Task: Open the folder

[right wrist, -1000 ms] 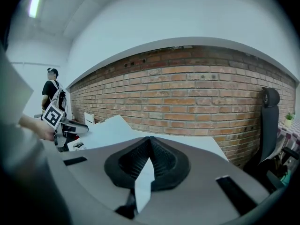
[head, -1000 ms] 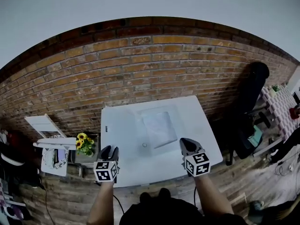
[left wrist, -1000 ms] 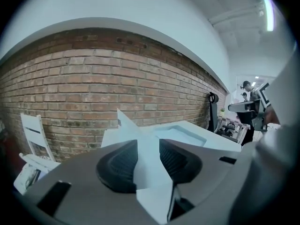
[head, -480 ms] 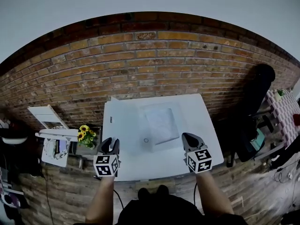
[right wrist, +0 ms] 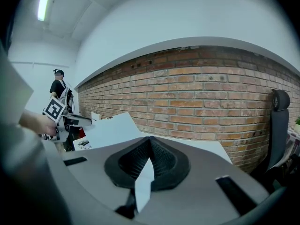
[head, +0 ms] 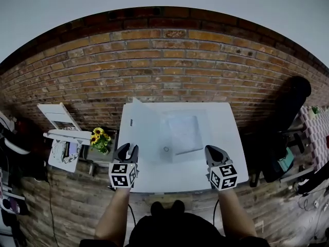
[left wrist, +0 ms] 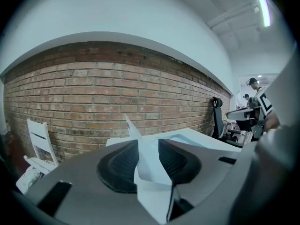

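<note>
A translucent white folder [head: 181,134] lies on the white table [head: 226,138]. Its cover [head: 140,130] stands lifted along the left side, with one corner pointing up. My left gripper [head: 127,149] is at the table's front left, and the cover's edge [left wrist: 149,177] runs between its ribbed pads [left wrist: 119,165], which grip it. At the front right, my right gripper [head: 213,151] is shut on a thin strip of the folder's lower sheet [right wrist: 143,184]. From the right gripper view the raised cover [right wrist: 112,128] shows at the left.
A brick wall [head: 164,66] runs behind the table. Left of the table are a pot of yellow flowers [head: 98,138] and a white folding chair [head: 59,118]. A black office chair [head: 294,104] stands at the right. A small ring [head: 166,149] sits on the folder.
The left gripper has risen with the cover's edge, and the cover now stands higher on the left. The right gripper has kept its place.
</note>
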`<action>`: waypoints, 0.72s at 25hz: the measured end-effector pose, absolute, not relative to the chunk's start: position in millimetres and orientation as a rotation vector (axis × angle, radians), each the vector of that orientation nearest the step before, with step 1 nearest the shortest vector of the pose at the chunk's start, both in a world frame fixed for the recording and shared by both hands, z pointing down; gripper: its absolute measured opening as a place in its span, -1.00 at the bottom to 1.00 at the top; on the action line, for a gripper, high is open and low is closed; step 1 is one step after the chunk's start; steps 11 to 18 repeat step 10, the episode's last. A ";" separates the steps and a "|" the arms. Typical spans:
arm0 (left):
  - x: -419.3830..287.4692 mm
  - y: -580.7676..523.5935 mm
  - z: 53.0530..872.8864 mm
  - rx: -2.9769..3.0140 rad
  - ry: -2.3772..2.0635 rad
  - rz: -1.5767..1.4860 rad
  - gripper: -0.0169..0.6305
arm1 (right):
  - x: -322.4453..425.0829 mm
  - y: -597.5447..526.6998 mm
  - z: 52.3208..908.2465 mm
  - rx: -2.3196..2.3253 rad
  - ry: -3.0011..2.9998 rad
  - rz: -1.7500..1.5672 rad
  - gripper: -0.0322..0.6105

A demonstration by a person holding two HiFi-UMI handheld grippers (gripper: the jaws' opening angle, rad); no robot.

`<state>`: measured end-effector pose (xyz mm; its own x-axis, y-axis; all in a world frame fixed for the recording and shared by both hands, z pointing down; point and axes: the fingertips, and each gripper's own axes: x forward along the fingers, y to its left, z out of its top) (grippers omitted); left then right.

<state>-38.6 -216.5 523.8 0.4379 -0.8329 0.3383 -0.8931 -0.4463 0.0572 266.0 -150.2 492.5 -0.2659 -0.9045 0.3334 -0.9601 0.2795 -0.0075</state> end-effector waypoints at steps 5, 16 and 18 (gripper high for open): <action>-36.8 -216.4 524.4 2.462 -1.527 0.398 -0.50 | 270.1 -148.4 496.2 1.709 -2.291 0.319 -0.86; -32.7 -216.1 522.8 2.471 -1.529 0.401 -0.51 | 273.7 -146.6 499.6 1.707 -2.292 0.332 -0.86; -32.7 -216.1 522.8 2.471 -1.529 0.401 -0.51 | 273.7 -146.6 499.6 1.707 -2.292 0.332 -0.86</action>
